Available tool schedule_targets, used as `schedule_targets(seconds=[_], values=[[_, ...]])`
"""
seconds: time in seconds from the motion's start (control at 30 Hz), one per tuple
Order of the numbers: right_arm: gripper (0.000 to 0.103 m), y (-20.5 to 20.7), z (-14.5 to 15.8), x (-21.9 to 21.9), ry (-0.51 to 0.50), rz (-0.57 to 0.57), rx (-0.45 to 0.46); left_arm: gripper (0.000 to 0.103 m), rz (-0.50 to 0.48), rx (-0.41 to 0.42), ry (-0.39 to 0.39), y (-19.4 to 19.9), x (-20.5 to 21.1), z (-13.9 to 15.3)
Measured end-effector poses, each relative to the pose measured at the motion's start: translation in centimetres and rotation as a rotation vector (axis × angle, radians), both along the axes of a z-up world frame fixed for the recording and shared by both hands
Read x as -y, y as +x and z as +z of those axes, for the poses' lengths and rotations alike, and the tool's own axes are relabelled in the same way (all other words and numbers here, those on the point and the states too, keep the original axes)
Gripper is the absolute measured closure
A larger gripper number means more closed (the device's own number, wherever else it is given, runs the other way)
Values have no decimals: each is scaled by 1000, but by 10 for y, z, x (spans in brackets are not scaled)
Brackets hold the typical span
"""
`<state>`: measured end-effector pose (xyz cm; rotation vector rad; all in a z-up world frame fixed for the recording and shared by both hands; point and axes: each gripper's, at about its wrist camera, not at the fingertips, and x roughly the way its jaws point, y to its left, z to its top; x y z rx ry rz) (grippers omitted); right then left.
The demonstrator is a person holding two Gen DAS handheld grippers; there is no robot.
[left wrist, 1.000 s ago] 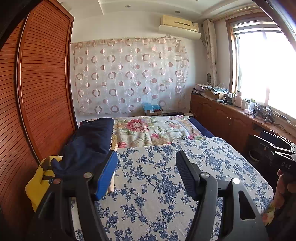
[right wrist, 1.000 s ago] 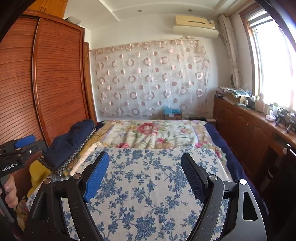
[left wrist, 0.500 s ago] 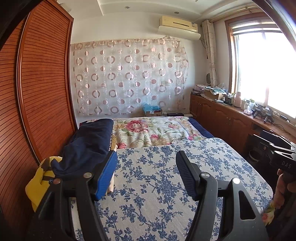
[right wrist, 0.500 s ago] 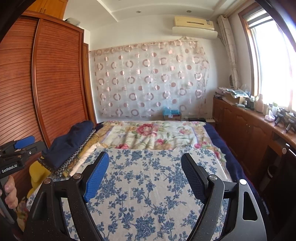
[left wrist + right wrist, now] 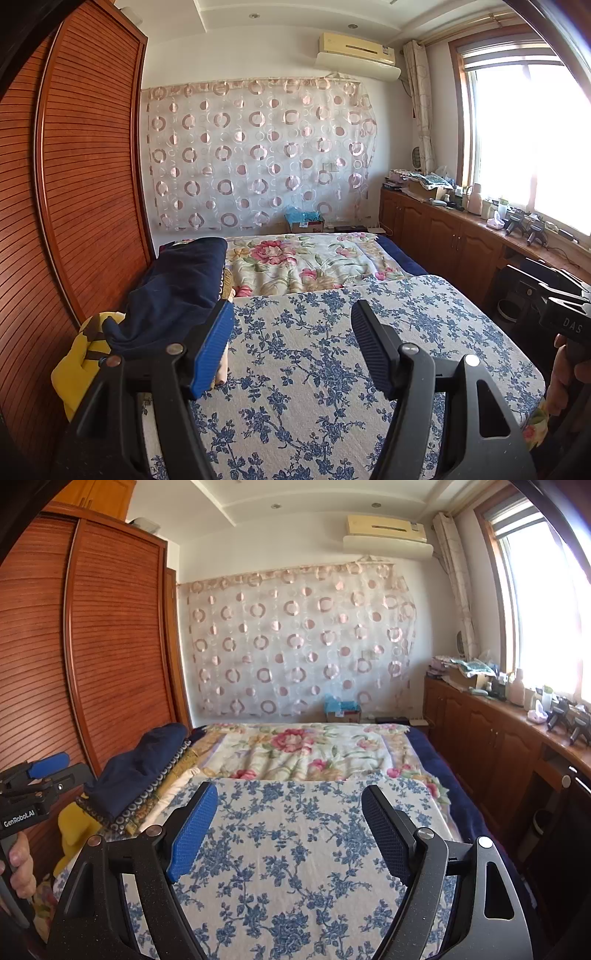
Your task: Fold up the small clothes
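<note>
Left tool [image 5: 291, 338]: jaws apart, nothing between them, held above the blue-flowered cloth [image 5: 332, 354] spread on the bed [image 5: 439, 771]. Right tool [image 5: 290, 821]: jaws wide apart, likewise empty, above the same cloth. A hand [image 5: 16, 864] grips the left tool's handle at the frame edge. Left of the cloth, a pile of clothes [image 5: 177, 291], dark blue on top, lies along the wardrobe [image 5: 85, 177] side, with a yellow item [image 5: 79, 363] at its near end. Beyond: a rose-patterned quilt [image 5: 295, 264], then a circle-patterned curtain [image 5: 258, 155].

Nothing has changed; the view only drifts very slightly.
</note>
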<state>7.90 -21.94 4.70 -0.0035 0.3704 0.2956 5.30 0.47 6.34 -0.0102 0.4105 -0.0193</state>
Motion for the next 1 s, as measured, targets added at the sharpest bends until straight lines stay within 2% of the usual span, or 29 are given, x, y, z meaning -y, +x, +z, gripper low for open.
schedule_targets(seconds=[1.0], values=[[21, 1, -1, 0, 1, -2, 4, 37, -3, 5, -1, -2, 0, 3]])
